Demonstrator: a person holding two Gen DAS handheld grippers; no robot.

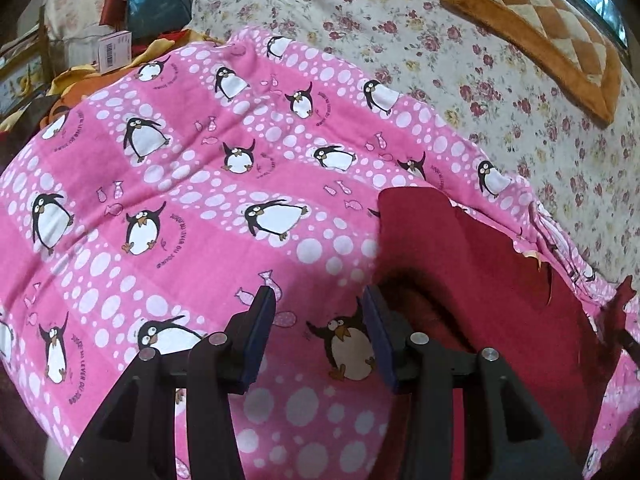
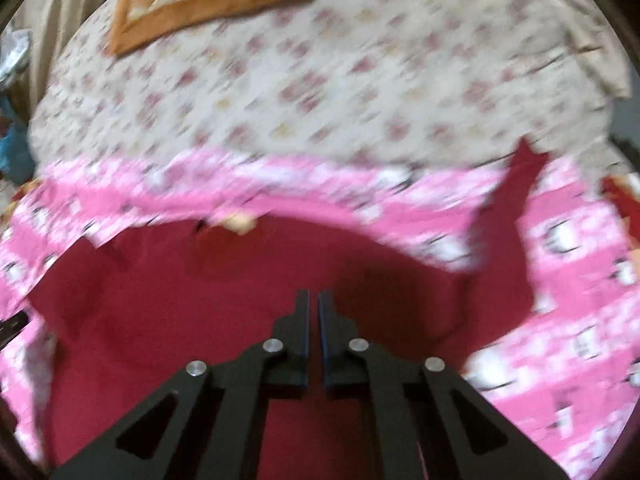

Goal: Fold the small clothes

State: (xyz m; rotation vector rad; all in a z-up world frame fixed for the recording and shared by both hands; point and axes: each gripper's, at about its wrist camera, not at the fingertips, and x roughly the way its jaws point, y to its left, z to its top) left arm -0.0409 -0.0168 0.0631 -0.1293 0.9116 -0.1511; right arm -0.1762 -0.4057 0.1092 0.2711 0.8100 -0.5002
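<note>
A flowered bedspread [image 1: 460,48] covers the bed and fills the space far beyond both pairs of fingers. On it, directly under and ahead of the left gripper [image 1: 320,300], lies a pink sheet [image 1: 200,184] with white dots and black-and-white penguins. Curved purple writing stands beside several penguins; it seems to say "LEVER DU", but the rest is too small to read surely.

The dark red garment [image 2: 200,300] is the small piece of clothing. In the left wrist view it lies on the pink sheet just to the right of the right finger, touching its tip. In the right wrist view it spreads under and around the right gripper [image 2: 314,298], and one narrow red strip reaches up and to the right, over the pink sheet.

A brown and cream checked cushion [image 1: 552,36] rests on the bedspread, far ahead of the fingers. Far to the upper left of the left fingers there is a blue bag [image 1: 158,4] and a small white box [image 1: 116,50] with a barcode label, not readable.

The left fingers stand apart with nothing between them. The right fingers are together; whether they pinch the red cloth, I cannot tell, because the picture is blurred.
</note>
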